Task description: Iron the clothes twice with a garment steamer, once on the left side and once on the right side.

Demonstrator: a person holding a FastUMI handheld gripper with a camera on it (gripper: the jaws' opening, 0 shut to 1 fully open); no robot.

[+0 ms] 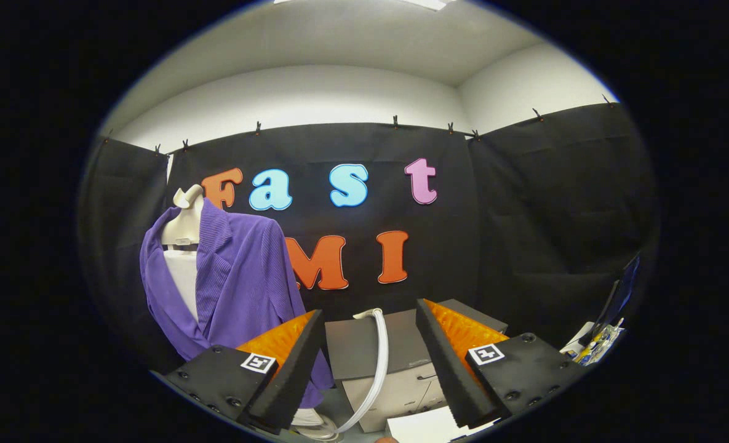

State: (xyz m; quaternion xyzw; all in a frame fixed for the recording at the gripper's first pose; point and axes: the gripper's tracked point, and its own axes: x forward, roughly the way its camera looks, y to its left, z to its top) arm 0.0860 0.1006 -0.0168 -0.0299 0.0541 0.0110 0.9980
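Note:
A purple ribbed jacket [235, 277] hangs on a white mannequin torso [183, 227], ahead and to the left of my left finger. My gripper [370, 320] is open, and nothing sits between its fingers. In the gap between them a white steamer hose [378, 363] curves down over a dark box [364, 344]. The hose ends at a pale rounded part [315, 424] low beside my left finger, partly hidden. The jacket's lower hem drops behind the left finger.
A grey cabinet-like box [401, 394] stands just beyond the fingers, with a white sheet [419, 424] in front of it. To the right, past my right finger, a monitor edge [619, 295] and small colourful items [598, 344] sit on a white surface.

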